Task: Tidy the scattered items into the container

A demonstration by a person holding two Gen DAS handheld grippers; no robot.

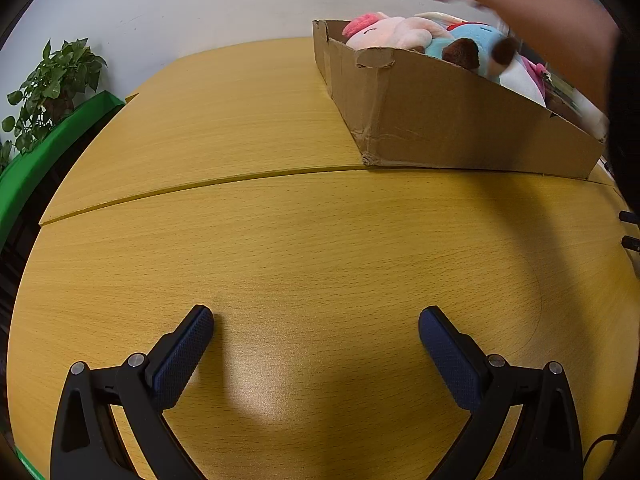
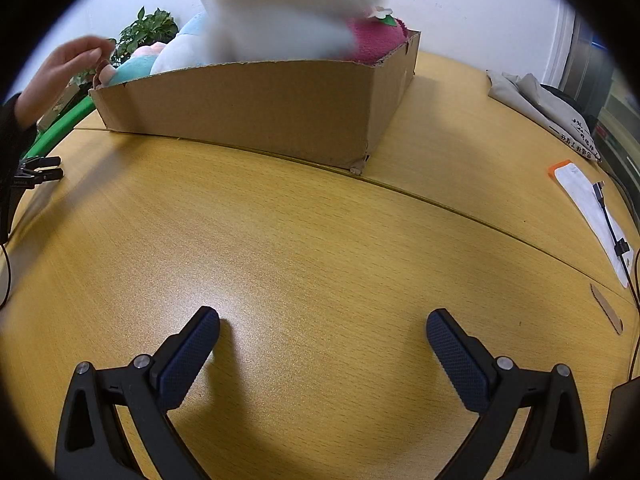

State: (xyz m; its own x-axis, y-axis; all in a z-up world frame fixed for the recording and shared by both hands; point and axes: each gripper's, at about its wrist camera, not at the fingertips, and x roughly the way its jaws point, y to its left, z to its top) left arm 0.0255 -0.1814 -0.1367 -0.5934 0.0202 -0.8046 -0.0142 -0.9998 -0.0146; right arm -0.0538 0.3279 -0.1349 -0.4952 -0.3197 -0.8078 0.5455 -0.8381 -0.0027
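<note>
While both grippers rest low over the bare wooden table (image 1: 280, 240), we judge the tidying close to finished, since no plush toy lies loose on the tabletop in either view. Our left gripper (image 1: 316, 320) has its two blue-padded fingers spread wide apart with nothing between them, and our right gripper (image 2: 323, 324) stands just the same, wide and empty. The cardboard box (image 1: 440, 120) sits across the seam between the two table halves, ahead of both grippers, and it is heaped with soft toys: a pink plush (image 1: 384, 32) at the far end, a light blue plush (image 1: 476, 40) beside it, and, in the right wrist view, a big white plush (image 2: 288, 8), blurred, rising above the rim next to a magenta plush (image 2: 376, 40). A bare hand (image 1: 520, 0) hovers over the box, also blurred; whether it touches a toy we cannot tell. What remains, as we read it, is settling that pile. At the table's right edge lie folded grey cloth (image 2: 548, 108) and a white packet (image 2: 588, 208), which we doubt belong to the task.
</note>
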